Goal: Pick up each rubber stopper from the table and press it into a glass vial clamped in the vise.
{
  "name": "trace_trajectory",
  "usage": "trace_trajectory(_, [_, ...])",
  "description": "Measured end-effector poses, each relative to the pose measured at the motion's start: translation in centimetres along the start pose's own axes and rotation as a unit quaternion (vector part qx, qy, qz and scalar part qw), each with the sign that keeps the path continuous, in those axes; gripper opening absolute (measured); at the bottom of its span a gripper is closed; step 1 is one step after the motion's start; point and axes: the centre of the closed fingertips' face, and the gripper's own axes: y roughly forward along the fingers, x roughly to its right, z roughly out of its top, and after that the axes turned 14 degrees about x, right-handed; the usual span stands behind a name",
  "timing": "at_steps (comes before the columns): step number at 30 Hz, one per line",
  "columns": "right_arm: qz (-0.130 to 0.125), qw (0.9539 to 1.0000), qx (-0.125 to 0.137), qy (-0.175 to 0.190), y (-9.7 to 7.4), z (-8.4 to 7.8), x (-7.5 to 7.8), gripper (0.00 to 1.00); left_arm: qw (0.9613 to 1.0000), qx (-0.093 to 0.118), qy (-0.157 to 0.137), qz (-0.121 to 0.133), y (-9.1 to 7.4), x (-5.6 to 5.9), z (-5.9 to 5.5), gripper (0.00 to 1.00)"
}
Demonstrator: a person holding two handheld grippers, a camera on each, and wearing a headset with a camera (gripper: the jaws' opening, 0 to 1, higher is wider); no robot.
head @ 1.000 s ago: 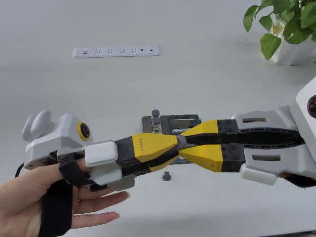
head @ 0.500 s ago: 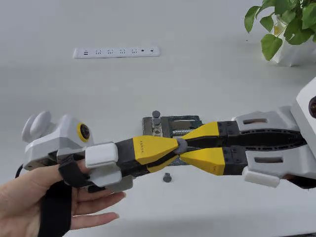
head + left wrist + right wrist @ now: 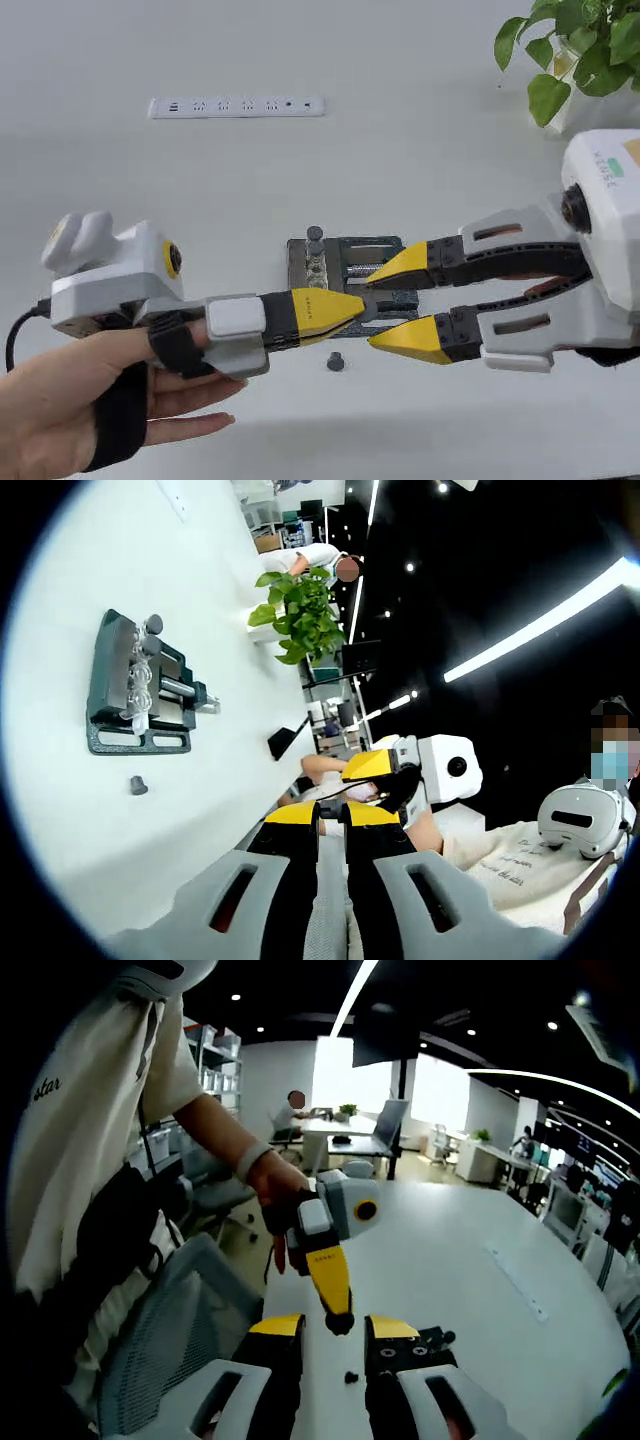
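- Your left gripper [image 3: 355,303] has its yellow jaws clamped on a small dark grey rubber stopper [image 3: 340,1322], and the pinch looks to sit right at the tips. A hold that shallow could let the stopper twist or squirt out once you push on it.
- Your right gripper [image 3: 372,315] stands with its jaws wide apart, one above and one below the left tips and the held stopper. Swing or close it carelessly and you may knock the stopper free.
- The held stopper hangs in the air on the near side of the dark green metal vise [image 3: 385,248], not over any opening. The clear glass vials [image 3: 317,264] stand in a row in the vise's clamp, and the far one appears to carry a stopper already.
- Come down off-centre or at a slant and the stopper may seat crooked, or the push may load a vial's rim sideways and chip it.
- I cannot tell which end of the held stopper faces outward. If the wide end leads, it likely won't enter.
- A second loose grey stopper [image 3: 336,361] lies on the white table [image 3: 200,190] just in front of the vise, below both grippers. A low sweep could send it rolling off.
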Motion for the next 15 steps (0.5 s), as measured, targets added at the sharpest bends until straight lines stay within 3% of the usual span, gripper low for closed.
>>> trace_trajectory(4, [0.005, 0.9977, -0.055, -0.038, -0.3, -1.3, 0.8, 0.17, 0.9996, 0.001, 0.006, 0.027, 0.4, -0.7, 0.1, 0.05])
trace_trajectory(10, [0.011, 0.9941, -0.098, -0.044, -0.3, -2.2, 1.0, 0.16, 0.9981, -0.003, 0.005, 0.062, 0.9, -1.8, -0.1, 0.05])
trace_trajectory(15, [0.024, 0.9835, -0.163, -0.074, -0.8, -3.6, 1.3, 0.1, 0.996, -0.004, 0.006, 0.089, 1.2, -2.8, -0.3, 0.05])
